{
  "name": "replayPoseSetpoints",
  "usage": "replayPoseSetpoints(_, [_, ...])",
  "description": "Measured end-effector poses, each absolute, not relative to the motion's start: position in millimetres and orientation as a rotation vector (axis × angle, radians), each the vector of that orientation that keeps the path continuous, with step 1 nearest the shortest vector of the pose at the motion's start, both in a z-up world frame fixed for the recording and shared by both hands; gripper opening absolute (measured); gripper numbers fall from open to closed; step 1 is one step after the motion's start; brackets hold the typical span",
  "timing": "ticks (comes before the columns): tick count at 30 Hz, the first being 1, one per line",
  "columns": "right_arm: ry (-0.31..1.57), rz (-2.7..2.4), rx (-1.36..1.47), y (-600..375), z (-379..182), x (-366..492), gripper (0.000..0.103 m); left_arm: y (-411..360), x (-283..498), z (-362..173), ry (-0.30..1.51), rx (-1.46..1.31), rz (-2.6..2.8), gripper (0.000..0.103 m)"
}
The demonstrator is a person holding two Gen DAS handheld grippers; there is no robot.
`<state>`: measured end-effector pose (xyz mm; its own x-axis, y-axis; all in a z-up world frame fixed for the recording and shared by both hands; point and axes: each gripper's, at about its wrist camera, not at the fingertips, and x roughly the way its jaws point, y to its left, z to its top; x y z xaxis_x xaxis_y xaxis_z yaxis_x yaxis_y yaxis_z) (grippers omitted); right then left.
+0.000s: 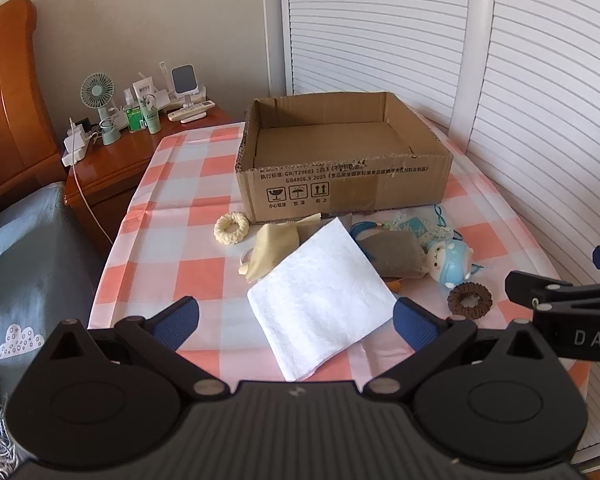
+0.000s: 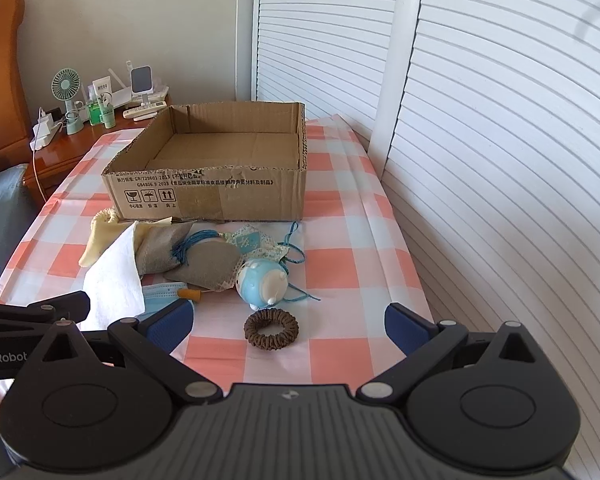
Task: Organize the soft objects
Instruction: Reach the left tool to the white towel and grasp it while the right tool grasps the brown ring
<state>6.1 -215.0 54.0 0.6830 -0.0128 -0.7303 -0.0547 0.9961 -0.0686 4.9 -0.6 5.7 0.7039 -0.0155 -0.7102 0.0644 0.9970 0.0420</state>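
An open cardboard box (image 1: 342, 192) (image 2: 208, 194) stands at the far side of a checked tablecloth; its inside shows bare. In front of it lies a heap: a white folded cloth (image 1: 320, 300) (image 2: 114, 280), a beige cloth (image 1: 270, 252), a grey pouch (image 1: 394, 254) (image 2: 208, 266), a blue and white plush toy (image 1: 448, 262) (image 2: 262, 284), a cream scrunchie (image 1: 231, 229) and a brown scrunchie (image 1: 470, 301) (image 2: 271, 328). My left gripper (image 1: 296, 326) is open above the white cloth's near end. My right gripper (image 2: 288, 328) is open, with the brown scrunchie between its fingers on the table.
A wooden nightstand (image 1: 112, 160) at the far left carries a small fan (image 1: 98, 98), bottles and chargers. A bed (image 1: 32, 264) borders the table's left side. White louvred doors (image 2: 500, 140) run close along the right edge. A blue face mask (image 2: 156, 298) lies under the white cloth.
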Motion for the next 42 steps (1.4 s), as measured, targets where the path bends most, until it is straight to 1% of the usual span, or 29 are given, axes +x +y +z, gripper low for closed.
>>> replayPoseSetpoints(9, [0.781, 0.077, -0.102, -220, 48, 15, 0.103, 5, 17, 1, 0.750, 0.057, -0.068, 0.102])
replayPoseSetpoints(16, [0.789, 0.148, -0.081, -234, 31, 23, 0.103, 13, 35, -5, 0.746, 0.042, -0.076, 0.102])
replayPoseSetpoints(22, [0.816, 0.181, -0.079, -238, 13, 28, 0.103, -3, 63, -12, 0.780, 0.037, -0.156, 0.102])
replayPoseSetpoints(28, [0.833, 0.183, -0.093, -237, 5, 34, 0.103, -19, 87, -36, 0.857, 0.064, -0.191, 0.102])
replayPoseSetpoints(34, [0.856, 0.162, -0.086, -241, -1, 38, 0.103, -9, 85, -53, 0.908, 0.072, -0.167, 0.102])
replayPoseSetpoints(42, [0.875, 0.156, -0.083, -240, -5, 39, 0.103, 27, 69, -59, 0.915, 0.072, -0.081, 0.102])
